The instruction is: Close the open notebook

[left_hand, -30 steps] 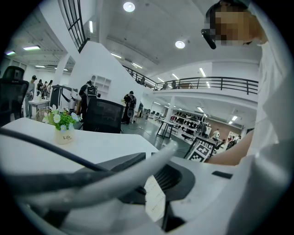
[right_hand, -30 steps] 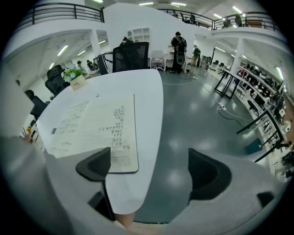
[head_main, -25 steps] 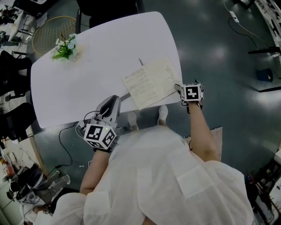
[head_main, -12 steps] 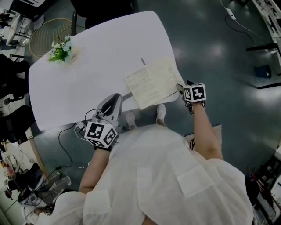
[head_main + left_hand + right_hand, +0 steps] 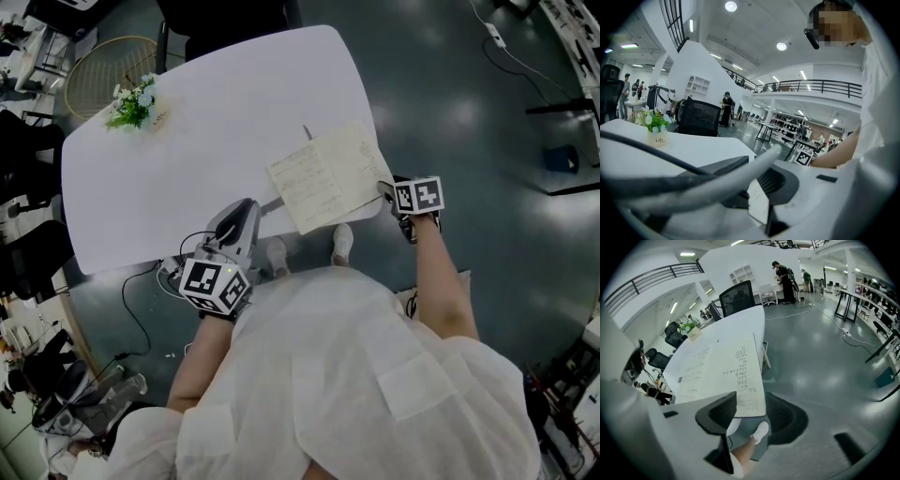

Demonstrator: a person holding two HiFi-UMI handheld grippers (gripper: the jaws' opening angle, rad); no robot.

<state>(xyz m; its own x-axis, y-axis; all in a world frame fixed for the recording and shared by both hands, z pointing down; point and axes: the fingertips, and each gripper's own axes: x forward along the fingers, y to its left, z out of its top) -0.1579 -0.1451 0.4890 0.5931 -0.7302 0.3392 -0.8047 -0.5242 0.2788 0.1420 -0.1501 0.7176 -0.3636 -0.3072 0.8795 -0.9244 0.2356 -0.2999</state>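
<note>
Notebook (image 5: 328, 178), lying open and flat at the near right corner of the white table (image 5: 187, 122), its right page reaching the table edge. Over the last second I have shifted the right gripper (image 5: 390, 190) slightly outward along that edge, and its marker cube has tilted a little; the notebook itself has not moved and neither page has lifted. In the right gripper view the jaws stand apart, with the lower corner of the right page passing between them. The page lies against the inner jaw but is not pinched. The left gripper (image 5: 262, 208) has kept its place just beside the notebook's near left corner. Its jaws are likewise parted on nothing, and a sliver of page shows through the gap in the left gripper view. I judge that the closing has not begun: the small adjustment only seats the right jaws around the page edge. What remains is to pinch there and fold the right half over the left. The flower pot (image 5: 134, 101) at the far corner is well apart.
</note>
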